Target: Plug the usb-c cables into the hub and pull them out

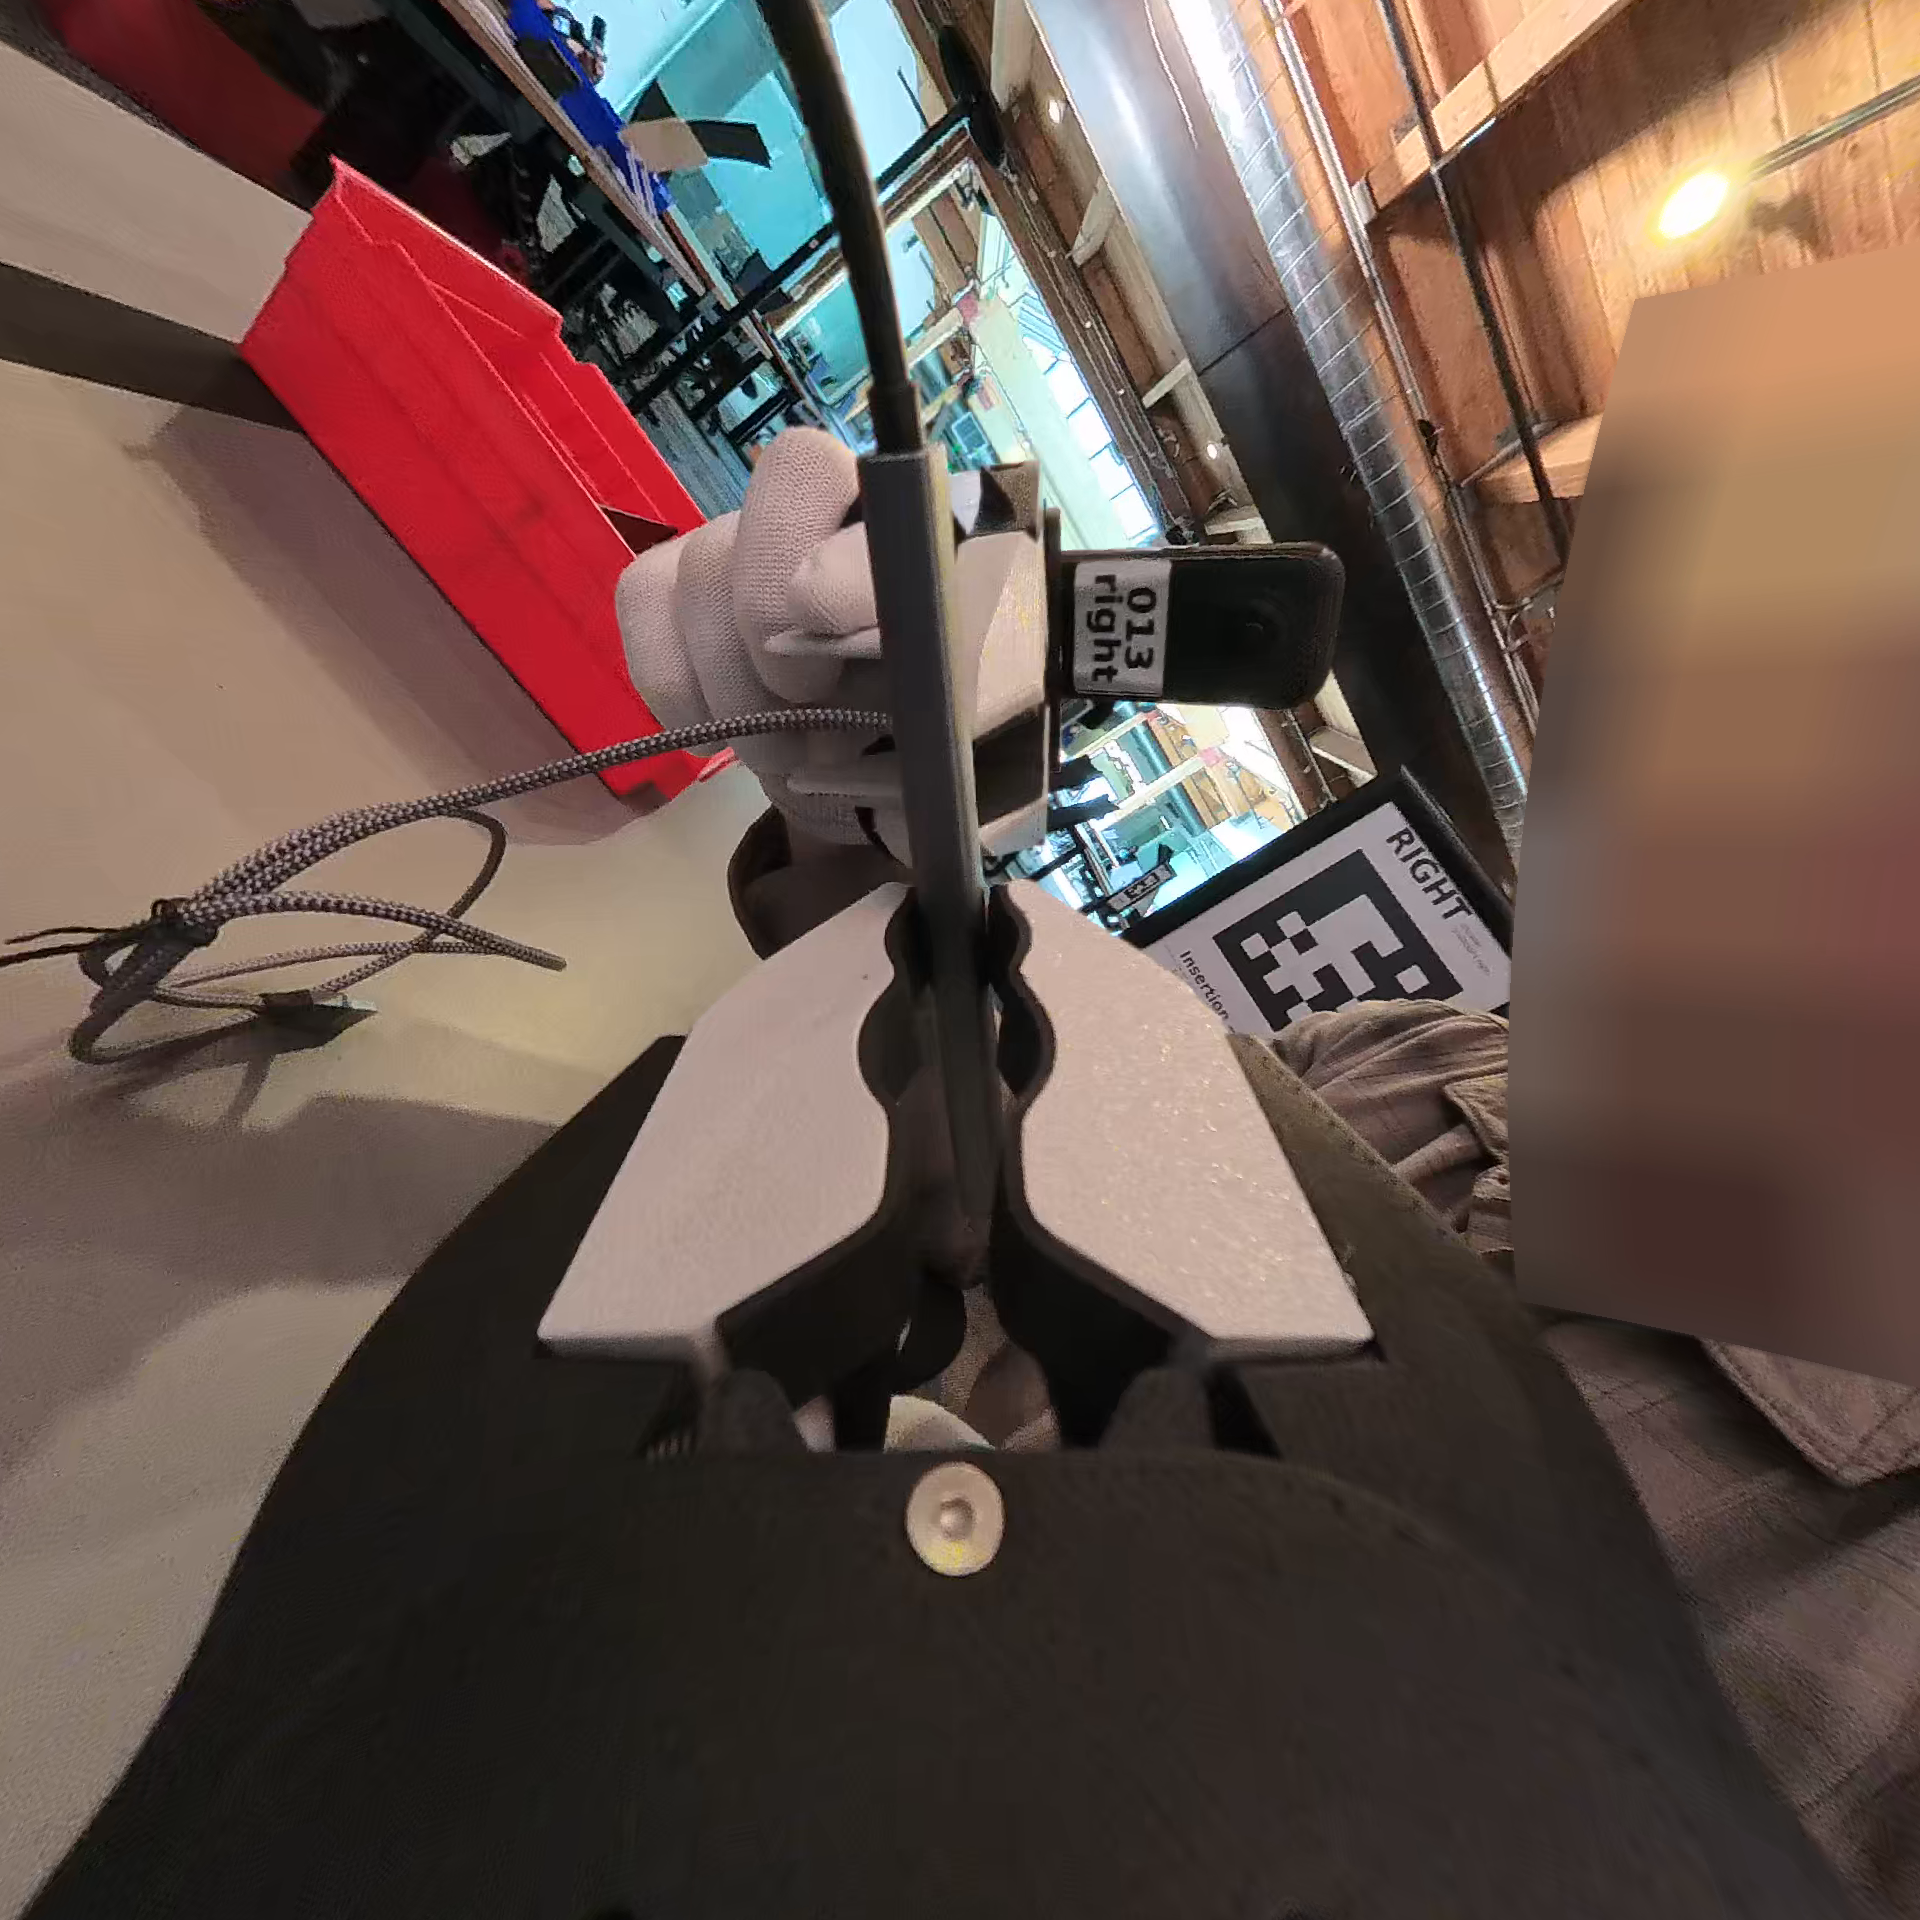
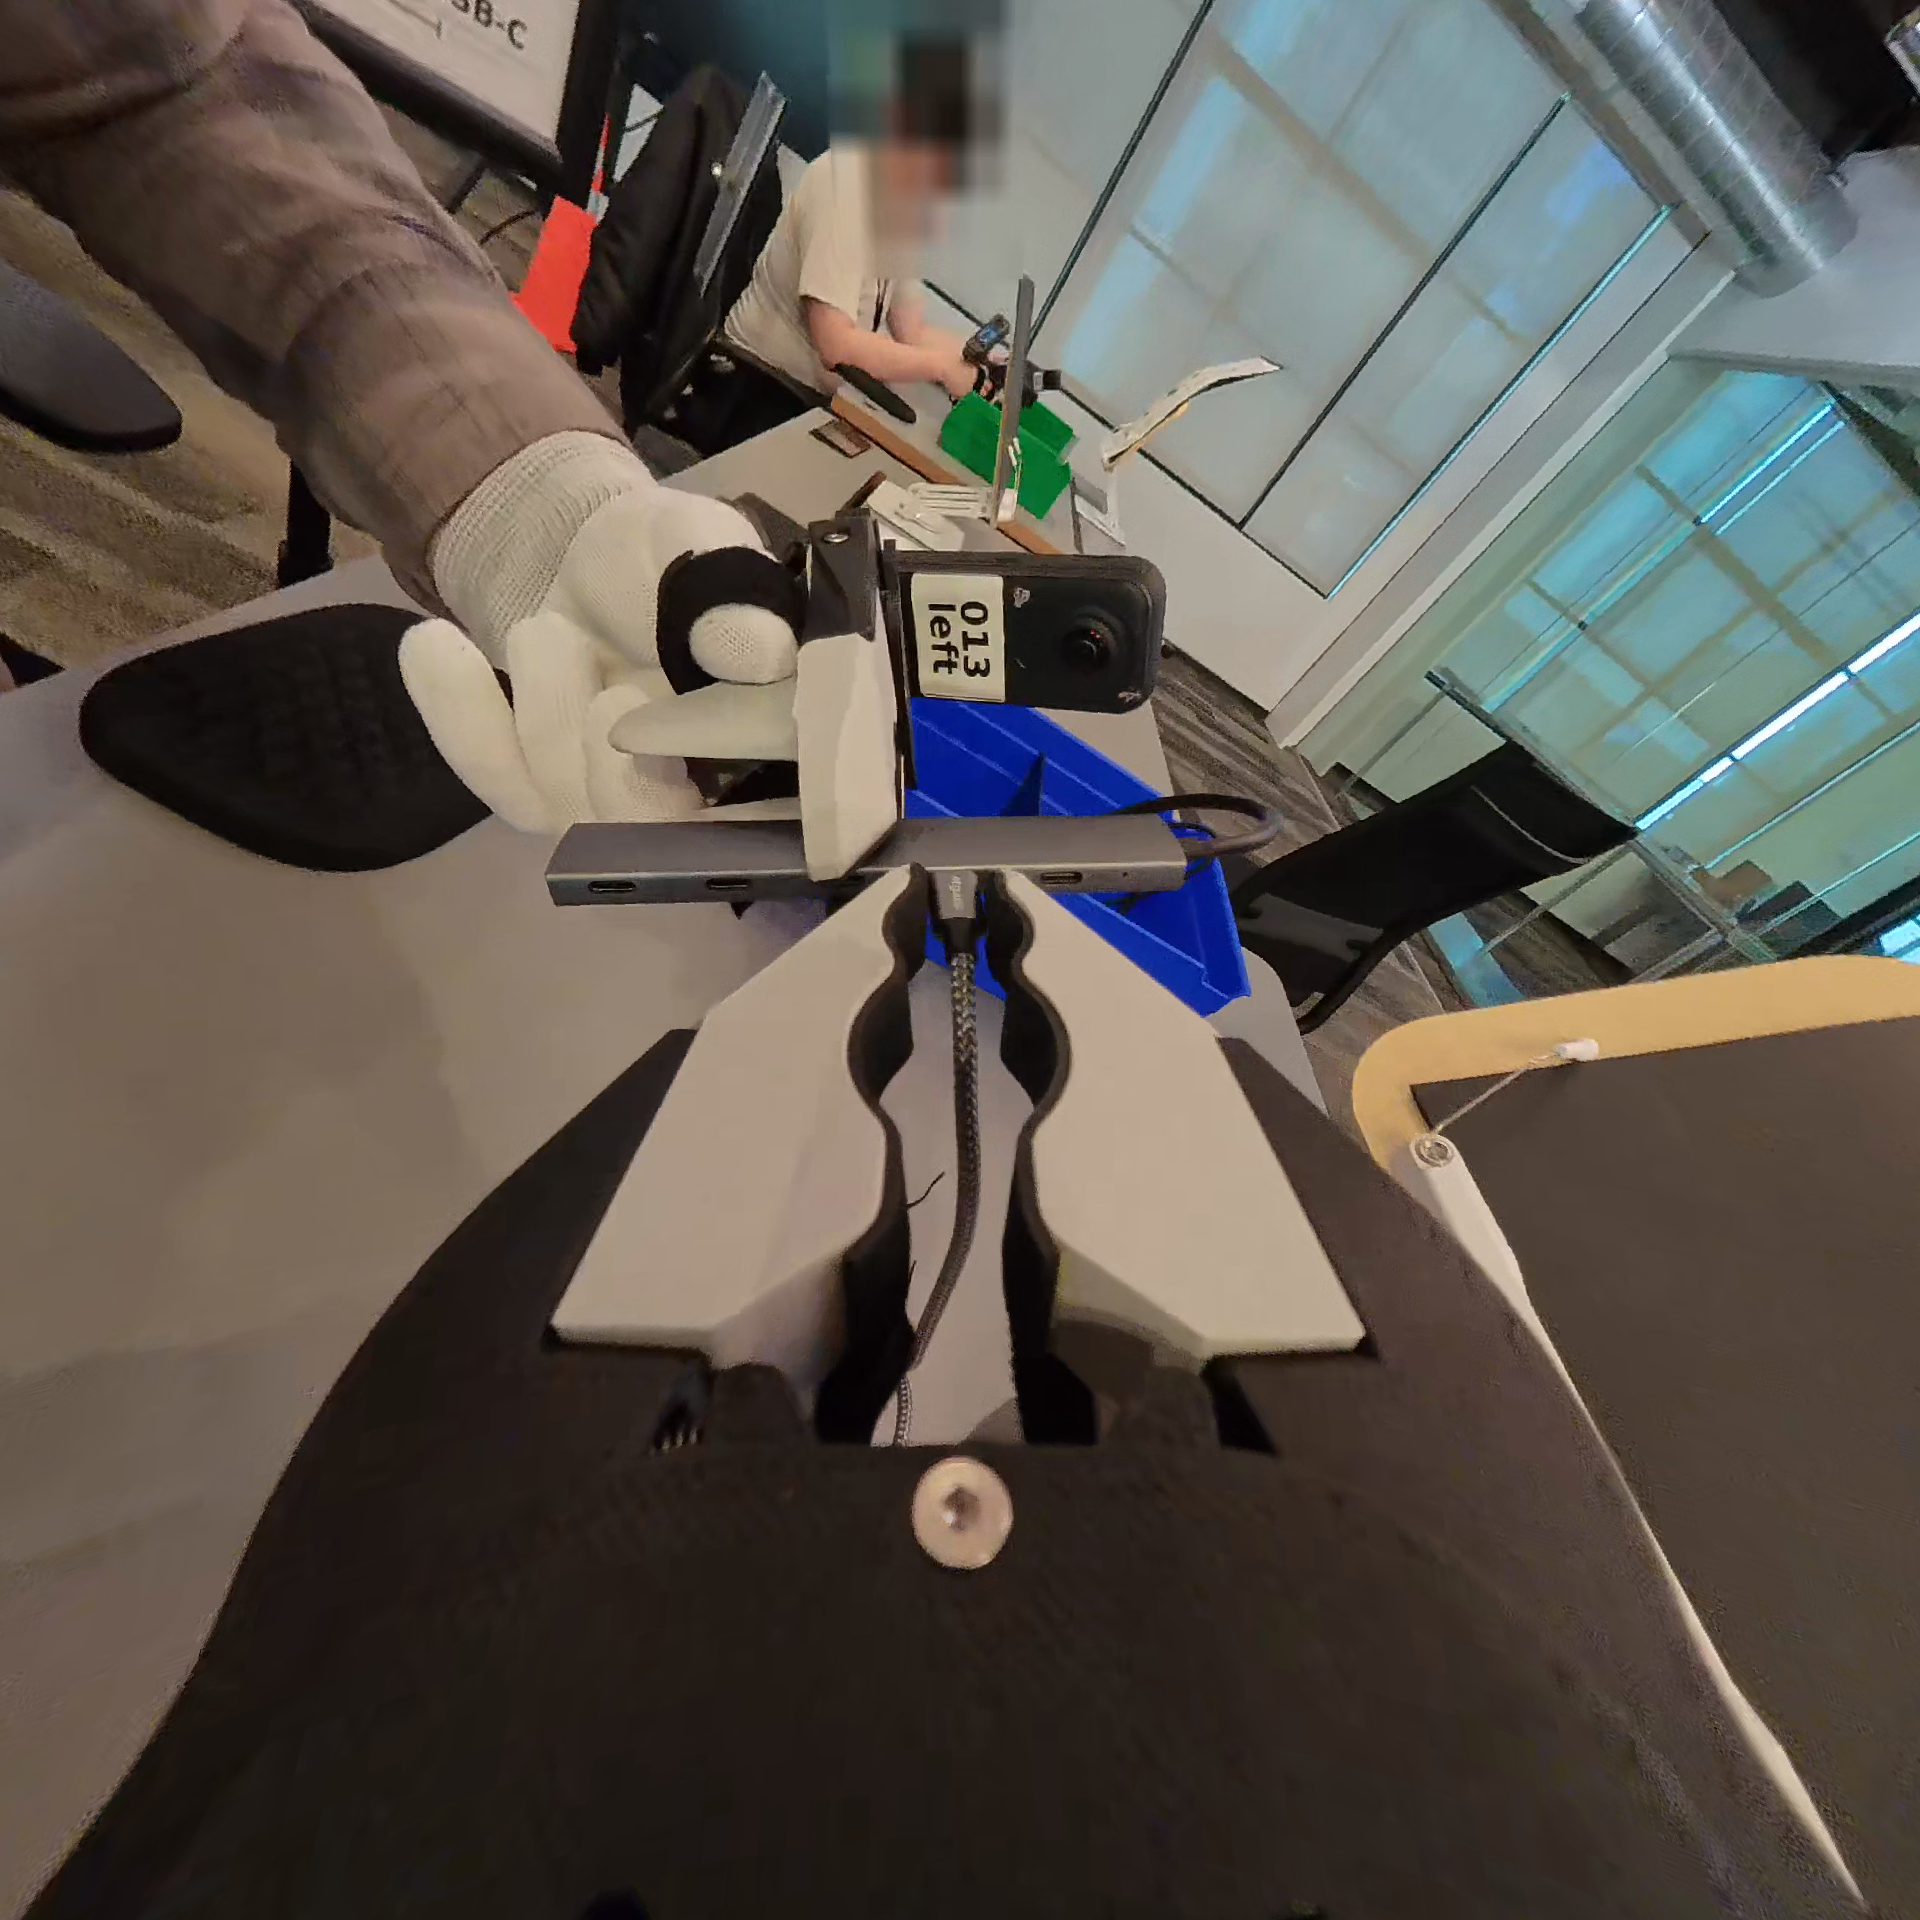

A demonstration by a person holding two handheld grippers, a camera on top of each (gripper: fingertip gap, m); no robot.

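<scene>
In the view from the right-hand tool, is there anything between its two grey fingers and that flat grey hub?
Only the braided cable's plug. In the right wrist view, the right gripper pinches it and its tip meets the hub; whether it is fully seated is unclear.

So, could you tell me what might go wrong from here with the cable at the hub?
1. The left gripper clamps only the thin edge of the hub, held in mid-air; sideways force from the plug could twist or slip it.
2. The right gripper pinches the braided cable at its plug; a tilted pull might strain the port.
</scene>
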